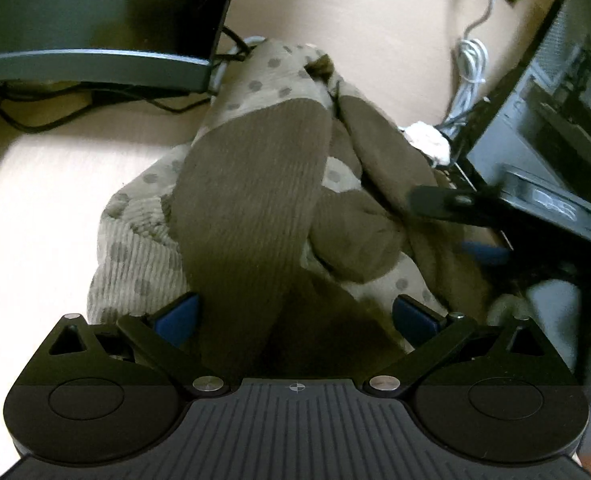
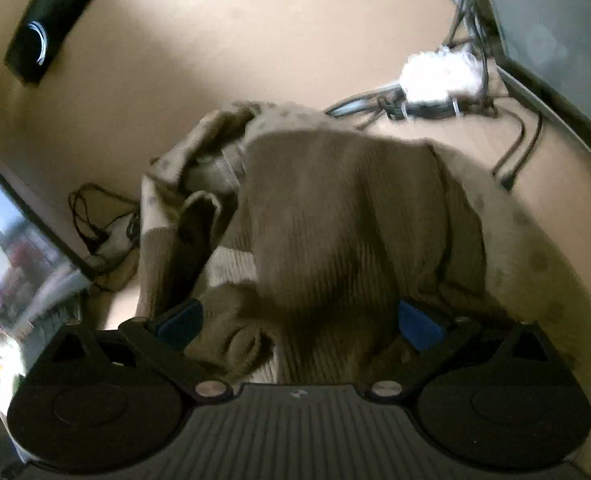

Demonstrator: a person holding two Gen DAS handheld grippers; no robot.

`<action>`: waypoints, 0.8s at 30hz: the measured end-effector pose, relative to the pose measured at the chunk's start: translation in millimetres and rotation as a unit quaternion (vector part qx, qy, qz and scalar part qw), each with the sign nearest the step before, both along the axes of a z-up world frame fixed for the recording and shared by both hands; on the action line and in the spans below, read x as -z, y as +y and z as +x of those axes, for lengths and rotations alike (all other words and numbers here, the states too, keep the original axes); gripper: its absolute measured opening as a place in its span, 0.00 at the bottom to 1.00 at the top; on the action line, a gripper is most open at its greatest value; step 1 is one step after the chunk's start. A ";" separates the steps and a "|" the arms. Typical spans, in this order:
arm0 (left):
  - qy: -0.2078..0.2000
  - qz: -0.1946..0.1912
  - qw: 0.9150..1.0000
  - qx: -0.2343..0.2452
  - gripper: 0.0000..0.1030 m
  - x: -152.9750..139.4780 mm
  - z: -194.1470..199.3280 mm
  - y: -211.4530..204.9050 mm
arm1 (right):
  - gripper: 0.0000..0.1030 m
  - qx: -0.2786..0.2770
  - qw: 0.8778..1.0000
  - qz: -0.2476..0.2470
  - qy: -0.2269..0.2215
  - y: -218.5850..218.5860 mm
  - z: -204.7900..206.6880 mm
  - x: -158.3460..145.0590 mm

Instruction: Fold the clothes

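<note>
A beige ribbed knit garment with grey dots and plain brown parts [image 1: 255,184] lies bunched on the light wooden table [image 1: 35,208]. My left gripper [image 1: 297,316] is low over it, its blue pads [image 1: 179,316] wide apart, and a brown ribbed flap runs up between them. My right gripper [image 2: 299,322] is open too, with the same garment [image 2: 335,220] heaped between its pads [image 2: 419,324]. In the left wrist view a black finger [image 1: 443,200] of the right gripper reaches in over the garment's right side.
A dark monitor [image 1: 95,20] stands at the back left, with black cables under it. A black case [image 1: 543,128], a white cable [image 1: 471,68] and a white crumpled wad [image 1: 427,140] lie at the right. A black bar-shaped device [image 2: 39,32] rests on the table.
</note>
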State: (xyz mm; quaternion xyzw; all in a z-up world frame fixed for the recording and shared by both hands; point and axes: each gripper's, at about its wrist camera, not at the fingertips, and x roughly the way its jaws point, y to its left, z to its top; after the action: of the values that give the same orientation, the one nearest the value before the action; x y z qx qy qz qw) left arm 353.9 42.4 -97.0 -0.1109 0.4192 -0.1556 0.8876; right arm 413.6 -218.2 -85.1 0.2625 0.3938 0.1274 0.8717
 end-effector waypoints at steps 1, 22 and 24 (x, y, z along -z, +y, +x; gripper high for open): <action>0.003 0.002 1.000 0.002 1.00 0.5 -2.6 2.4 | 1.00 -0.002 1.000 0.009 -0.005 -2.5 -3.3 1.3; 0.129 -0.052 0.984 0.111 1.00 -15.2 -146.1 105.1 | 1.00 -0.172 0.983 0.012 0.064 79.6 -213.5 -5.2; 0.110 -0.051 0.988 0.099 1.00 -19.7 -144.0 110.1 | 1.00 -0.175 0.983 -0.035 0.051 96.3 -220.8 -8.9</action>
State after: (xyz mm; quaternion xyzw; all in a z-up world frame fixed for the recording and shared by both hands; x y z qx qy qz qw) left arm 209.8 152.5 -77.3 -0.1303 0.5146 -0.2512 0.8094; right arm 192.8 -122.0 -76.3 0.1649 0.4822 0.2500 0.8233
